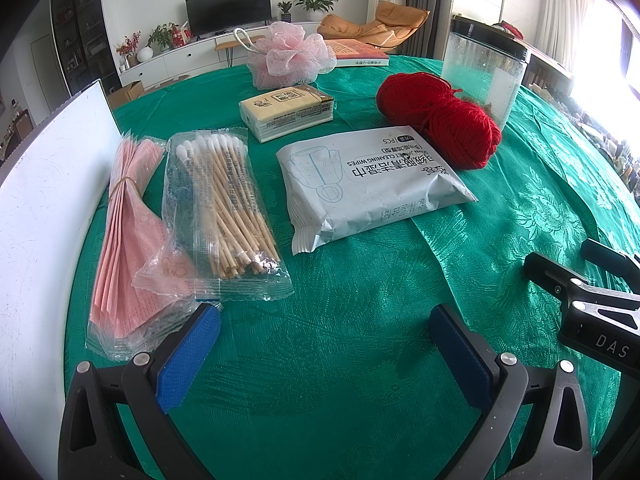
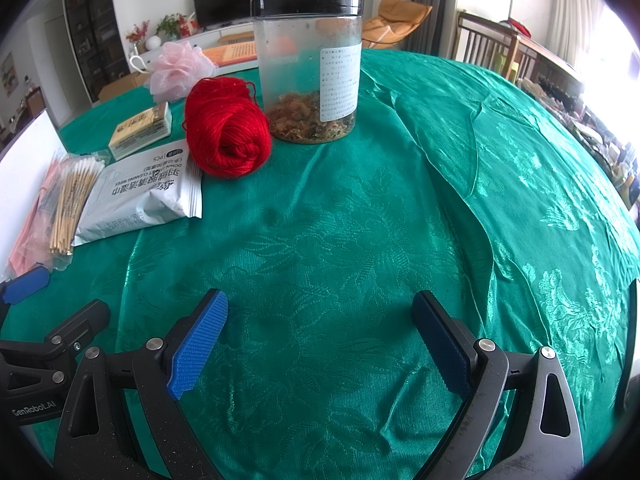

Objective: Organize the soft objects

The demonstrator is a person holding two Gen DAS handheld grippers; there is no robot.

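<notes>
On the green tablecloth (image 1: 360,320), toward its left edge: pink cloth packets (image 1: 124,240) lying beside a white board (image 1: 48,200), cotton swab packet (image 1: 224,208) overlapping them. Nearer the middle: wipes pack (image 1: 372,184) lying flat, tissue pack (image 1: 286,112) just behind it, red yarn ball (image 1: 444,120) touching the wipes pack's far corner. Toward the far edge: pink bath pouf (image 1: 288,58) sitting in front of a book (image 1: 356,52), lidded clear jar (image 2: 308,68) standing upright just behind the yarn. Left gripper (image 1: 324,344) hovering at the near edge, spread wide, holding nothing. Right gripper (image 2: 320,340) likewise gaping wide, empty, over bare cloth.
</notes>
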